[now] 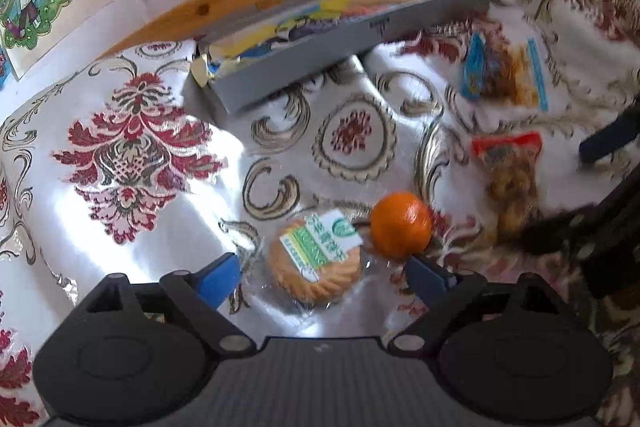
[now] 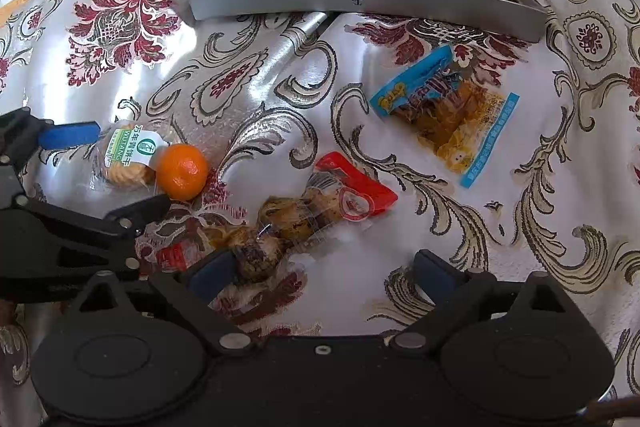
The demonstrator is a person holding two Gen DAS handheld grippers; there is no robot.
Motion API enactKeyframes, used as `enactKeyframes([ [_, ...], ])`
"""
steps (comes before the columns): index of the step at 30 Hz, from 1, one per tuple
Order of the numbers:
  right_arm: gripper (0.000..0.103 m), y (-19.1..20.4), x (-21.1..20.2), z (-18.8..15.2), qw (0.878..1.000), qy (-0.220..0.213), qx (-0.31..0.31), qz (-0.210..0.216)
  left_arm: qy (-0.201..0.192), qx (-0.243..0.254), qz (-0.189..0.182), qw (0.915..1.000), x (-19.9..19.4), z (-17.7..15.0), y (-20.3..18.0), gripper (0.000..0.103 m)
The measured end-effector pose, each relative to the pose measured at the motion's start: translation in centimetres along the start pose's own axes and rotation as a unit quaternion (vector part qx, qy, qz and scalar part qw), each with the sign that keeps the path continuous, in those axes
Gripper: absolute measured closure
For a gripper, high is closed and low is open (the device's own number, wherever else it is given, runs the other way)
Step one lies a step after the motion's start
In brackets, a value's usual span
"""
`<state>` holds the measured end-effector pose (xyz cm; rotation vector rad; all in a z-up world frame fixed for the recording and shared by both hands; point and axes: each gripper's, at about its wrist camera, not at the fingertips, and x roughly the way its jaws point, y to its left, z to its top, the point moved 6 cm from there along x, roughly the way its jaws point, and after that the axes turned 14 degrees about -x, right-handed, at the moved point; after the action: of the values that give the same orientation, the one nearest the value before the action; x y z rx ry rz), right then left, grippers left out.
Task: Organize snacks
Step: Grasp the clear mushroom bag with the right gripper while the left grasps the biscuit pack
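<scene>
biscuit (image 1: 314, 261): wrapped, flat on the cloth (image 1: 132, 147), between my left fingers, touching neither that I could see
orange (image 1: 401, 224): just right of the biscuit, touching its wrapper
left gripper (image 1: 324, 273): spread wide, low over the biscuit
right gripper (image 2: 320, 273): spread, holding nothing, the red pack (image 2: 316, 211) ahead of it
blue pack (image 2: 448, 107): farther back, apart
tray (image 2: 360, 1): grey, at the far edge, snacks inside
</scene>
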<state>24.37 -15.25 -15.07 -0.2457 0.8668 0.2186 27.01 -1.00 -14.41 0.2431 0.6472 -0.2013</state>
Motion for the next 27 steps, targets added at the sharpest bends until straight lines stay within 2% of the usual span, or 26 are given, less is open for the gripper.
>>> enactKeyframes([
  [6, 0.004, 0.2, 0.2, 0.1, 1.000, -0.001, -0.002, 0.000, 0.001, -0.033, -0.013, 0.9994, 0.2, 0.1, 0.6, 0.012],
  [11, 0.004, 0.3, 0.2, 0.1, 1.000, -0.001, -0.001, 0.000, 0.003, -0.044, -0.019, 0.9988, 0.5, 0.1, 0.8, 0.020],
  [20, 0.002, 0.5, 0.4, 0.2, 1.000, -0.004, -0.001, 0.003, 0.009, -0.110, -0.041, 0.9930, 0.1, 0.2, 1.7, 0.018],
  [25, 0.003, 1.6, 0.9, 0.7, 0.999, -0.025, -0.015, 0.018, 0.008, -0.108, -0.036, 0.9935, 0.1, 0.2, 1.6, 0.019],
  [27, 0.009, 2.1, 1.1, 0.9, 0.999, -0.036, -0.025, 0.024, 0.008, -0.097, -0.025, 0.9949, 0.3, 0.2, 1.5, 0.022],
])
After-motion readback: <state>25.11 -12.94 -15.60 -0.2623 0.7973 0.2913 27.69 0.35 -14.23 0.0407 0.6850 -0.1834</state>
